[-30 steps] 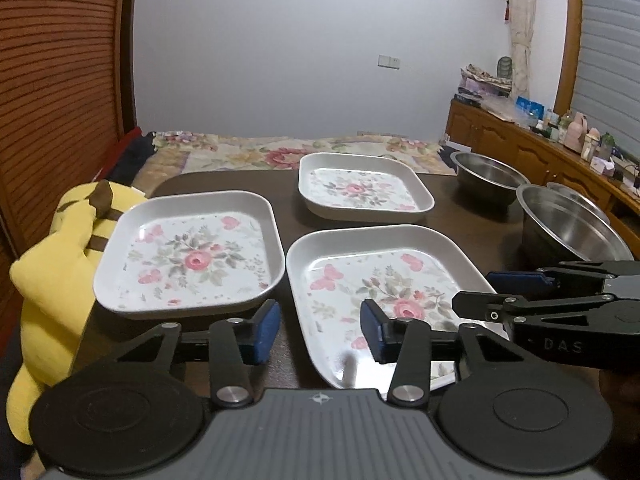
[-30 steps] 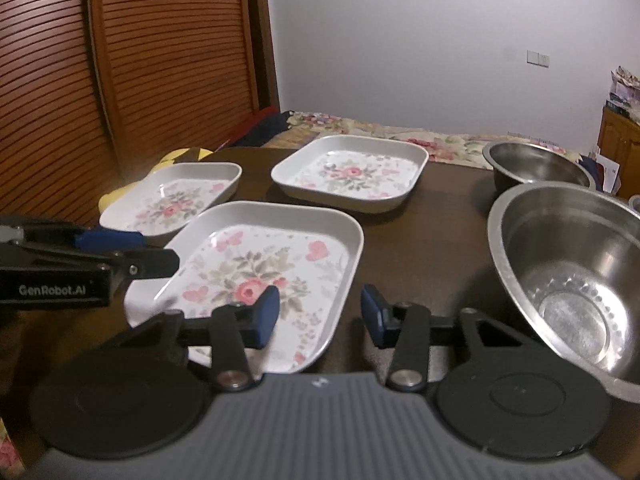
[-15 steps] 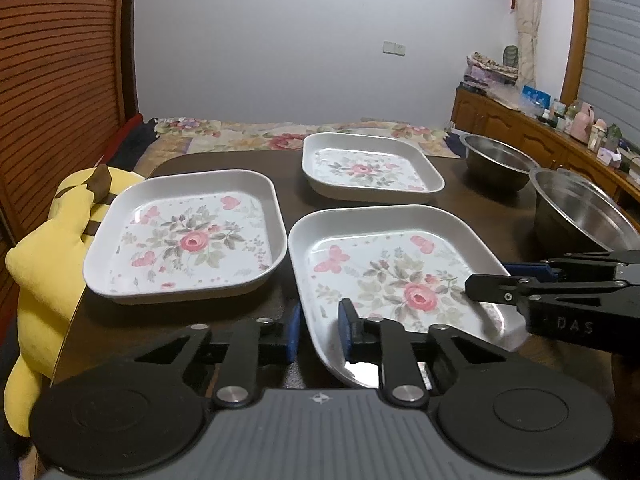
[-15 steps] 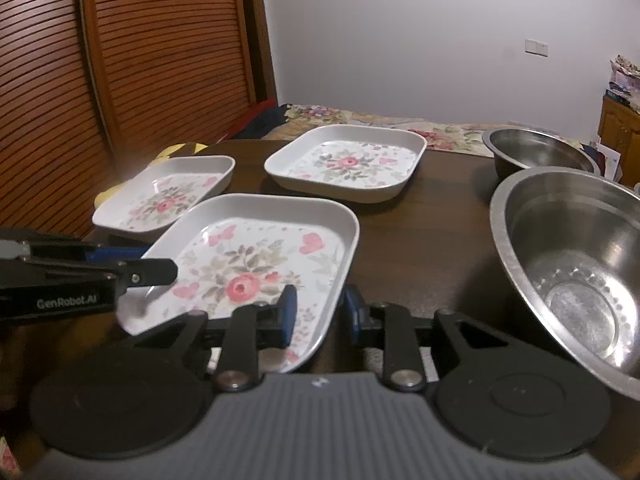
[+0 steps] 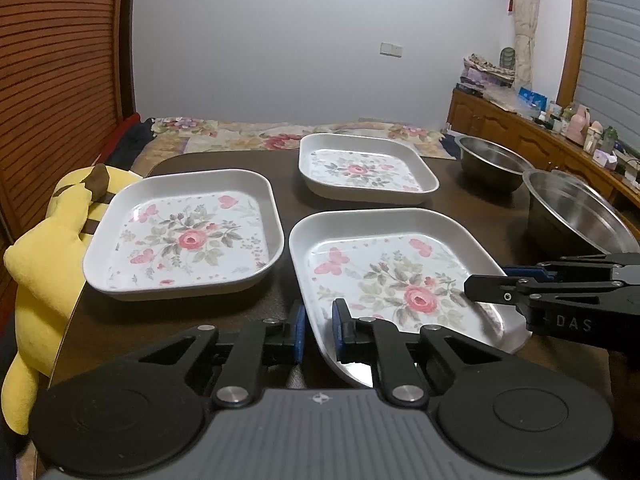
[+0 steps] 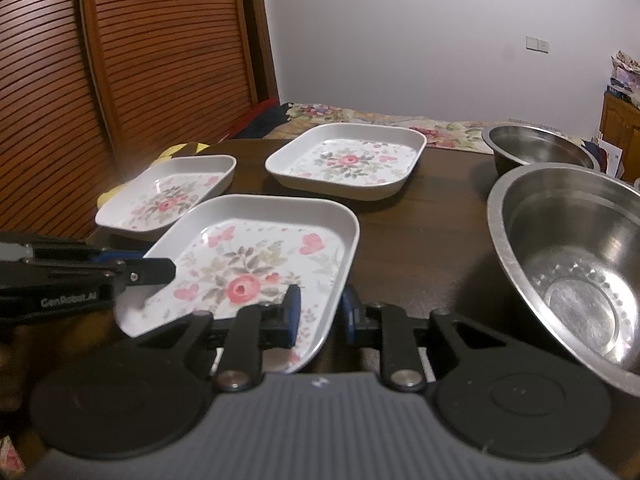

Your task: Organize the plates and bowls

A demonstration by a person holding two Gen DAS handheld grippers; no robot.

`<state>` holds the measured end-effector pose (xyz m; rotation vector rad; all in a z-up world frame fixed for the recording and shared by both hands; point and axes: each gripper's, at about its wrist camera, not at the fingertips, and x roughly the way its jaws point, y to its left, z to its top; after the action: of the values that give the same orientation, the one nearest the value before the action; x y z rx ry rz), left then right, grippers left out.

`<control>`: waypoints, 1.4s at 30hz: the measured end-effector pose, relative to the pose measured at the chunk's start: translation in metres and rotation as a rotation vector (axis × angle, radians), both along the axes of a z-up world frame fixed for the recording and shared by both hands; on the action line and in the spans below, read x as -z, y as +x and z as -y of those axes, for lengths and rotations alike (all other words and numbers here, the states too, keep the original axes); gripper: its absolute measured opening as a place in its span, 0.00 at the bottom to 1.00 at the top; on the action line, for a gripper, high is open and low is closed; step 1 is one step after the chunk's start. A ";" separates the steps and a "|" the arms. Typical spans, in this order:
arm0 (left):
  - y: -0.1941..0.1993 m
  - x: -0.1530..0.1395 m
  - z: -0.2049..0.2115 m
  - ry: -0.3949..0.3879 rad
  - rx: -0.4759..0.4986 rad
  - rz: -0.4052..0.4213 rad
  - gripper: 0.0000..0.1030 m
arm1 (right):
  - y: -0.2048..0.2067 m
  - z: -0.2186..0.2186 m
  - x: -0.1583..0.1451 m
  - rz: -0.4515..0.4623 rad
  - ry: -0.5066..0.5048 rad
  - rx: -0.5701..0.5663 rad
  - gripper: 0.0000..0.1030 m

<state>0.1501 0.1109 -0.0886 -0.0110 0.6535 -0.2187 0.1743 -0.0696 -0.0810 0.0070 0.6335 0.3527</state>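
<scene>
From the left wrist view, the left gripper (image 5: 318, 330) had its blue pads clamped narrow on the near left rim of the nearest floral plate (image 5: 394, 276), which sat on the dark table (image 5: 288, 160). The right gripper (image 5: 506, 280) reached in at that plate's right edge. Two more floral plates (image 5: 188, 236) (image 5: 364, 168) lay beyond, with two steel bowls (image 5: 490, 158) (image 5: 576, 216) to the right and a yellow plush toy (image 5: 44, 264) at the table's left edge.

From the right wrist view, the right gripper (image 6: 320, 314) was closing on the same plate's (image 6: 256, 264) near right rim, the rim between its pads. The left gripper (image 6: 156, 270) held the opposite edge. The large steel bowl (image 6: 568, 256) stood just beside.
</scene>
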 end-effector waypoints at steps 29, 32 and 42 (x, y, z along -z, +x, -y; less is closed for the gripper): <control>-0.089 -0.006 0.003 -0.003 0.005 0.027 0.15 | -0.074 0.005 -0.005 0.048 0.027 -0.015 0.23; -0.092 -0.004 0.000 -0.001 0.004 0.024 0.15 | -0.079 0.005 -0.003 0.042 0.035 -0.021 0.23; -0.089 0.002 -0.002 0.003 -0.013 0.015 0.15 | -0.083 -0.001 0.002 0.040 0.034 -0.032 0.23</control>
<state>0.0608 0.1126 -0.0910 -0.0109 0.6383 -0.2050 0.0915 -0.0687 -0.0829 0.0228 0.5887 0.3933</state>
